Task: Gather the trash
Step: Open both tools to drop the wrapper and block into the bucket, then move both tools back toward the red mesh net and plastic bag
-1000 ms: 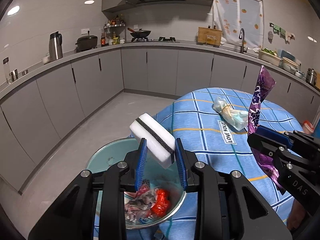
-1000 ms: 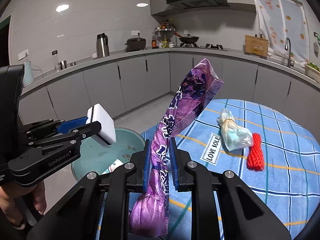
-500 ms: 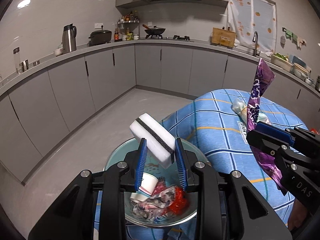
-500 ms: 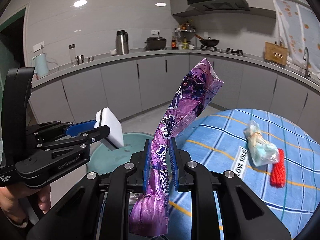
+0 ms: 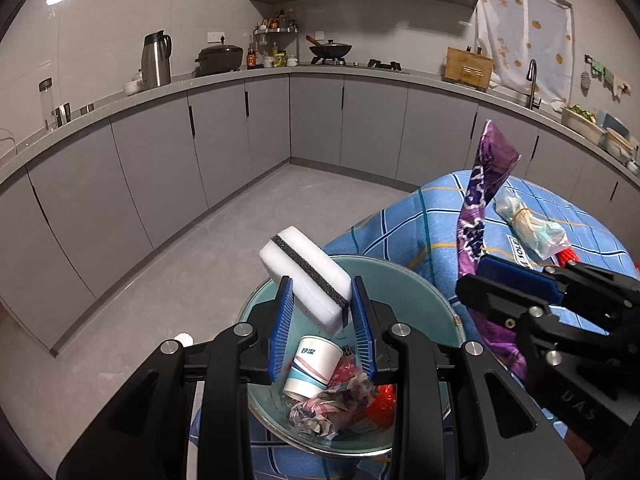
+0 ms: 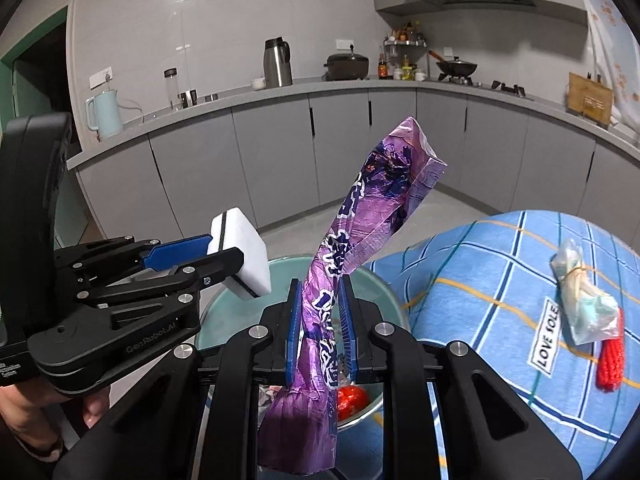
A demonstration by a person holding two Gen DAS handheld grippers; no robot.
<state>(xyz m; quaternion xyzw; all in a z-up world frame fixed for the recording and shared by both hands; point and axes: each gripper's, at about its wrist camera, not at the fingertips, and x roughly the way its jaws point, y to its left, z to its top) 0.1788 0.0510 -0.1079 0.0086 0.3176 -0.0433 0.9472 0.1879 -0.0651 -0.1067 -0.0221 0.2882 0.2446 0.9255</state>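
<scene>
White sponge (image 5: 306,276) in left claw (image 5: 322,330) — purple wrapper (image 6: 360,240) in right claw (image 6: 320,334), above bowl (image 5: 416,280)

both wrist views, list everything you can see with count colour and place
white foam block with a black stripe: 1, white and black, clamped in the left tool above the bin
purple snack wrapper: 1, purple, clamped upright in the right tool
round pale green bin: 1, pale green, beside the table edge
paper cup: 1, white with blue and red print, inside the bin
crumpled wrappers: several, mixed with red, inside the bin
clear plastic bag: 1, clear, on the tablecloth
red mesh net: 1, red, beside the bag
blue checked tablecloth: 1, blue, over the table
left tool: 1, black with blue pads
right tool: 1, black with blue pads
person's hand: 1, holding the left tool
</scene>
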